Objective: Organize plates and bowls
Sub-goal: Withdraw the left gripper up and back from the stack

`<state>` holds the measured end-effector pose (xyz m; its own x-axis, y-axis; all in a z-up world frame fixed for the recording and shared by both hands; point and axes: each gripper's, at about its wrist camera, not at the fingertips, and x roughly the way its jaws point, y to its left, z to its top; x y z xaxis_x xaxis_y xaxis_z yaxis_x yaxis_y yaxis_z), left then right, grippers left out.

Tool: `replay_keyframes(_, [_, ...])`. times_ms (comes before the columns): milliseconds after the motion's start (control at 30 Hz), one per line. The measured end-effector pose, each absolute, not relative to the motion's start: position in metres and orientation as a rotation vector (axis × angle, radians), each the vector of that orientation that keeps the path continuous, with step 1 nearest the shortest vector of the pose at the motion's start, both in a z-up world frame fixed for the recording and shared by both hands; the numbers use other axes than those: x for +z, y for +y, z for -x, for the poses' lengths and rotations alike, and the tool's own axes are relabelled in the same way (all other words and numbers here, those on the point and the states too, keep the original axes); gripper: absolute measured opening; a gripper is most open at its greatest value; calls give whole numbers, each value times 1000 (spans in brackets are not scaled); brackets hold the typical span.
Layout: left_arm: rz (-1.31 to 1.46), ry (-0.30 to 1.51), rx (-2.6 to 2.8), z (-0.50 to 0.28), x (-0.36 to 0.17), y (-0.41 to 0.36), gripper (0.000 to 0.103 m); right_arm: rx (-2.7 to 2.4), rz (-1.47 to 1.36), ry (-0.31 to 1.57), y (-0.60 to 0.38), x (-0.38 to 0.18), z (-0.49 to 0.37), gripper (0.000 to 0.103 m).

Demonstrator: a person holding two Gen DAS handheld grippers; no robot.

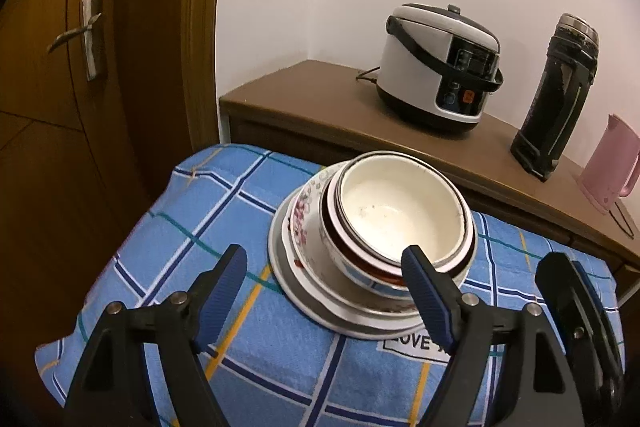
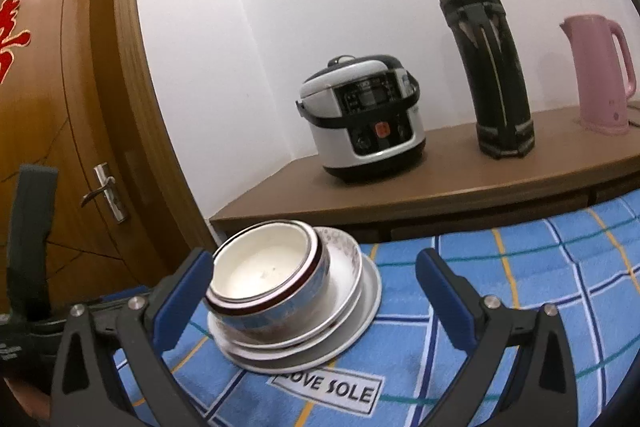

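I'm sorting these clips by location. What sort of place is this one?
Most likely a room in a home, perhaps a kitchen or dining corner. A rice cooker, a tall black thermos and a pink kettle stand on a brown sideboard, next to a wooden door.

On the brown cabinet (image 2: 460, 187) behind the blue checked cloth (image 2: 520, 307) you see three things in a row. The rice cooker (image 2: 362, 119) stands nearest the cabinet's left corner, its black handle folded to the front. To its right stands a tall black flask (image 2: 494, 67), upright, and next a pink kettle (image 2: 600, 75) toward the right edge, its handle to the right. The cloth has a label reading "LOVE SOLE" (image 2: 328, 389). At the left you have a wooden door (image 1: 60, 107) with a metal handle (image 1: 86, 35).
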<state>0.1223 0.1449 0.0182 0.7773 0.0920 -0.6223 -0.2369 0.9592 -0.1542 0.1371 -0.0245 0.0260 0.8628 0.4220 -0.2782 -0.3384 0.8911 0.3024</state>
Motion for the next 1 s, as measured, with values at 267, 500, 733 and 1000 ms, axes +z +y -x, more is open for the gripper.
replay_keyframes(267, [120, 600, 217, -92, 26, 139, 82, 389, -278, 355, -27, 28, -113, 103])
replay_keyframes(500, [163, 565, 214, -68, 30, 142, 82, 379, -275, 331, -27, 36, -87, 103])
replay_keyframes(733, [140, 535, 228, -44, 36, 134, 82, 357, -286, 297, -30, 47, -59, 103])
replay_keyframes(1000, [112, 503, 245, -24, 43, 129, 82, 329, -311, 248, -41, 59, -35, 103])
